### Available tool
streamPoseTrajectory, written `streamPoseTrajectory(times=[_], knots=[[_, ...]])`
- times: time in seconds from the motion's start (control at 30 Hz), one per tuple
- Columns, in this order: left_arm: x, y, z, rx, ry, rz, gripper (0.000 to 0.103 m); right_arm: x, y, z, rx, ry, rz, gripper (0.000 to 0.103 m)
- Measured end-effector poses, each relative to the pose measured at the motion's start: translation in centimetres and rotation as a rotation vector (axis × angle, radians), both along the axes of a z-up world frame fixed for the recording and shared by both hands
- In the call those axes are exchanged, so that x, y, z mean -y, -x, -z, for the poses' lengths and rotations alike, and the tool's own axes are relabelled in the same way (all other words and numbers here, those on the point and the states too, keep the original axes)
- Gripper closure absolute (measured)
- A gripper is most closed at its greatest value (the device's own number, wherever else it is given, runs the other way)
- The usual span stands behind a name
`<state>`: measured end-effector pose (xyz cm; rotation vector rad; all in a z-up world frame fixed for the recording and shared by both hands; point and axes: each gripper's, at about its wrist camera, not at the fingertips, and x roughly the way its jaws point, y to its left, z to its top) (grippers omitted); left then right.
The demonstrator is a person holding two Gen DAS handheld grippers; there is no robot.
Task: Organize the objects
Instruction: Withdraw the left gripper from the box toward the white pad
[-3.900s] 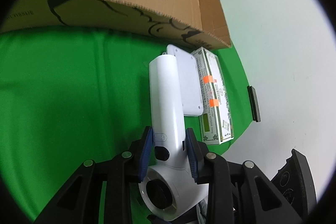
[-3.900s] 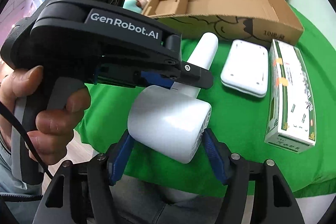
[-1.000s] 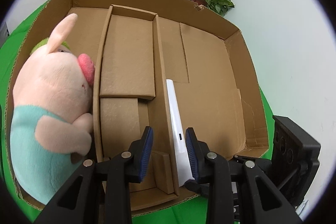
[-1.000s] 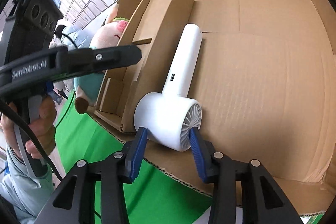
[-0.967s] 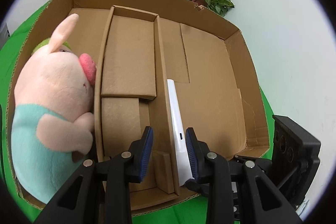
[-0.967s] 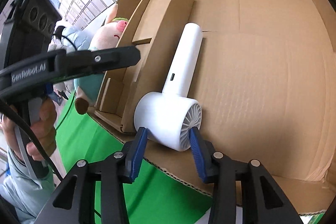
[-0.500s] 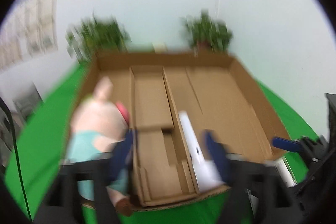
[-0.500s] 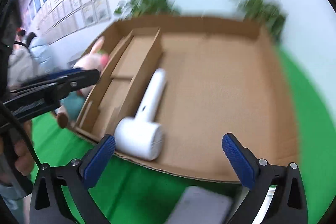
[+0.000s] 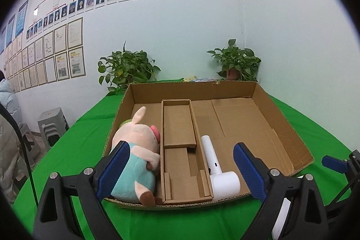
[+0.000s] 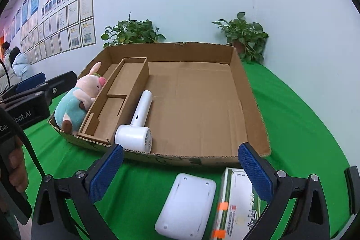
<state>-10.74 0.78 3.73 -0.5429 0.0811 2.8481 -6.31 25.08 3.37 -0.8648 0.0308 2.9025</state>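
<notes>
Both tongs are seen spread wide and empty: the left gripper [image 9: 181, 167], jaws opening, and the right gripper [image 10: 180, 169]. One white hair dryer [image 10: 137, 122] is laid in the cardboard box [image 10: 254, 105] against its divider [image 10: 137, 82], broad bare floor at three o'clock. One plush pig [image 10: 75, 100] at nine; outside, at six, one white pad [image 10: 186, 206] and, apparently, one carton [image 10: 236, 206].

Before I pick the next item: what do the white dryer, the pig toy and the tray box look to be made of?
Dryer: looks like hard moulded plastic, smooth white shell with a soft sheen and a slotted vent at one end.
Pig toy: plush fabric, fuzzy matte surface, rounded stuffed shape.
Tray box: corrugated cardboard, brown and matte, with fluting showing along its cut rim and creased flaps on the floor.
</notes>
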Motion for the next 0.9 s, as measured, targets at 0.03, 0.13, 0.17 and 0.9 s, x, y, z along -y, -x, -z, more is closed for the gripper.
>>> streamPoseTrajectory(times=[0.03, 0.13, 0.17, 0.9], knots=[[-0.6, 0.0, 0.1, 0.0, 0.004, 0.001, 0.009, 0.0, -0.1, 0.1, -0.002, 0.001, 0.003, 0.0], [-0.9, -0.3, 0.0, -0.008, 0.015, 0.003, 0.009, -0.1, -1.2, -0.2, -0.011, 0.002, 0.011, 0.0], [-0.9, -0.4, 0.0, -0.016, 0.016, 0.0, 0.009, 0.0, -1.5, -0.4, -0.014, 0.0, 0.012, 0.0], [-1.3, -0.3, 1.4, 0.032, 0.015, -0.001, 0.009, 0.4, -3.2, 1.6, 0.021, 0.036, -0.014, 0.0]])
